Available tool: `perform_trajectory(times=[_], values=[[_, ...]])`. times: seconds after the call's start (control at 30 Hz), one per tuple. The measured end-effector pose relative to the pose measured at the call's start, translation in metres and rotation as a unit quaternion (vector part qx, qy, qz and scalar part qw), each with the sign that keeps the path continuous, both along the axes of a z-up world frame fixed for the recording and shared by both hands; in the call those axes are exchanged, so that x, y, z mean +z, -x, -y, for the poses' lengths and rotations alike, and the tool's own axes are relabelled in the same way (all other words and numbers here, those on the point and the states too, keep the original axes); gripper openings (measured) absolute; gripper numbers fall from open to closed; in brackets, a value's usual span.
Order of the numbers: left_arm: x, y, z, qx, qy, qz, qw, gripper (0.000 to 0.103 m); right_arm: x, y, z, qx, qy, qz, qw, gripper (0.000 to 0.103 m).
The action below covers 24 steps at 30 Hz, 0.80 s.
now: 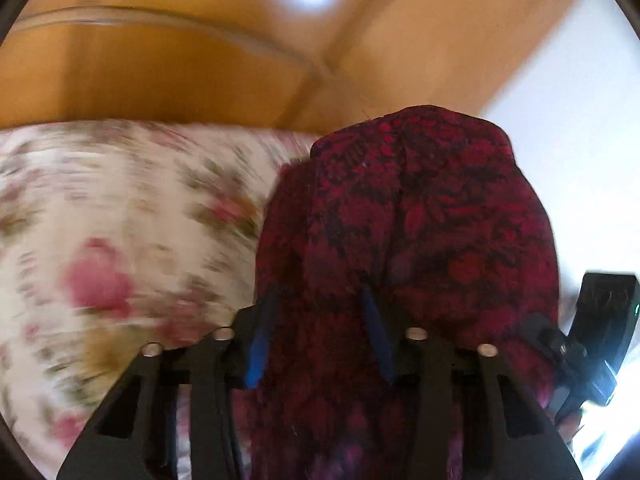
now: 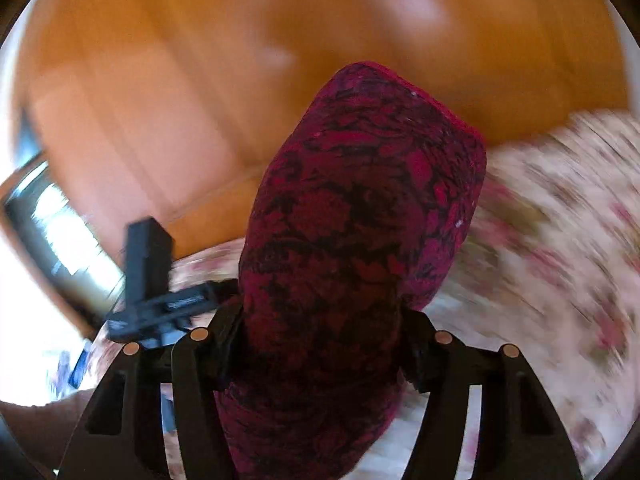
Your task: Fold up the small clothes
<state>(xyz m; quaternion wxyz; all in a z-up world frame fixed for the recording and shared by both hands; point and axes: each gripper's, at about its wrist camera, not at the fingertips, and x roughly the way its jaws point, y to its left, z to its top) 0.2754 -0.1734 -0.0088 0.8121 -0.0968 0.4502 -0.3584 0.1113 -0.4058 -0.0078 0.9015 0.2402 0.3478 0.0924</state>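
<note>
Left to right, as the room presents itself.

Item: left hand-held gripper [image 1: 320,320]. Clenched on a fold of the dark red patterned garment [image 1: 408,216]; the blue pads [image 1: 256,344] bite into the cloth, which bulges up ahead of the fingers and drapes back over them.

Item: the garment itself. One small knitted or printed piece, crimson with black figuring, lifted clear of the bed and strung between both grippers.

Item: right hand-held gripper [image 2: 320,320]. Grasping the same garment [image 2: 360,208], the cloth filling the gap between its fingers. From the right wrist view the other gripper shows as a black shape at the left.

Note on handling: this looks like the carry-over stroke of a fold. To do it well, both grips should stay firm and travel together at even height, so the cloth lands edge on edge without twisting; letting go only once the fabric lies flat on the bed.

Item: bed cover [image 1: 120,220]. White with pink roses and green leaves, smeared by motion blur.

Item: wooden headboard [image 1: 160,72], honey-coloured and glossy, behind the bed; warm wood panelling beside it, possibly a wardrobe. A white wall [image 1: 568,120] stands at the right.
</note>
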Motion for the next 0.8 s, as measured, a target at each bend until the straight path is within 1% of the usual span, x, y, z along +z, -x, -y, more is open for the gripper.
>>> perform_trajectory(times=[0.03, 0.07, 0.1, 0.17, 0.23, 0.27, 0.3, 0.37, 0.4, 0.43, 0.47, 0.5, 0.53, 0.57, 0.63, 0.67, 0.73, 0.8], values=[[-0.008, 0.004, 0.018, -0.012, -0.029, 0.003, 0.9995, 0.039, -0.021, 0.008, 0.015, -0.016, -0.011, -0.025, 1.000, 0.060], [-0.014, 0.010, 0.032, -0.023, -0.045, 0.012, 0.9986, 0.039, -0.034, 0.014, 0.022, -0.022, -0.023, -0.038, 0.999, 0.060], [-0.016, 0.014, 0.036, -0.026, -0.046, 0.019, 0.9984, 0.040, -0.051, 0.027, 0.031, -0.029, -0.043, -0.045, 0.998, 0.061], [-0.014, 0.022, 0.037, -0.027, -0.039, 0.020, 0.9987, 0.040, -0.059, 0.042, 0.038, -0.036, -0.068, -0.036, 0.996, 0.067], [-0.011, 0.029, 0.035, -0.019, -0.047, 0.028, 0.9983, 0.039, -0.056, 0.042, 0.037, -0.041, -0.069, -0.035, 0.996, 0.080], [-0.010, 0.032, 0.036, -0.014, -0.055, 0.036, 0.9977, 0.039, -0.052, 0.043, 0.038, -0.043, -0.063, -0.038, 0.996, 0.082], [-0.009, 0.035, 0.036, -0.010, -0.060, 0.043, 0.9972, 0.039, -0.043, 0.044, 0.039, -0.051, -0.049, -0.037, 0.997, 0.083], [-0.007, 0.035, 0.030, 0.001, -0.062, 0.048, 0.9969, 0.039, -0.020, 0.044, 0.038, -0.072, -0.014, -0.014, 0.997, 0.082], [-0.004, 0.036, 0.026, 0.006, -0.061, 0.052, 0.9967, 0.039, -0.007, 0.044, 0.034, -0.079, 0.011, -0.004, 0.997, 0.078], [-0.002, 0.037, 0.026, 0.009, -0.061, 0.056, 0.9965, 0.039, 0.004, 0.042, 0.027, -0.084, 0.044, -0.001, 0.995, 0.068], [0.003, 0.042, 0.021, 0.011, -0.061, 0.061, 0.9962, 0.039, 0.011, 0.037, 0.019, -0.086, 0.067, -0.002, 0.994, 0.065], [0.007, 0.047, 0.020, 0.014, -0.063, 0.072, 0.9953, 0.039, 0.014, 0.031, 0.010, -0.085, 0.096, -0.006, 0.992, 0.058], [0.010, 0.049, 0.020, 0.016, -0.065, 0.083, 0.9943, 0.039, 0.014, 0.025, 0.002, -0.079, 0.120, -0.010, 0.990, 0.051], [0.014, 0.052, 0.021, 0.017, -0.069, 0.094, 0.9930, 0.039, 0.010, 0.015, -0.005, -0.073, 0.143, -0.019, 0.987, 0.049], [0.018, 0.055, 0.021, 0.021, -0.081, 0.112, 0.9902, 0.039, -0.001, -0.012, -0.024, -0.078, 0.206, -0.047, 0.974, 0.049], [0.020, 0.055, 0.020, 0.023, -0.084, 0.119, 0.9891, 0.039, -0.007, -0.024, -0.029, -0.079, 0.222, -0.054, 0.970, 0.049], [0.023, 0.049, 0.016, 0.031, -0.084, 0.128, 0.9877, 0.039, -0.014, -0.046, -0.037, -0.088, 0.226, -0.061, 0.968, 0.050], [0.026, 0.044, 0.012, 0.035, -0.078, 0.126, 0.9883, 0.039, -0.018, -0.070, -0.045, -0.087, 0.246, -0.073, 0.963, 0.050]])
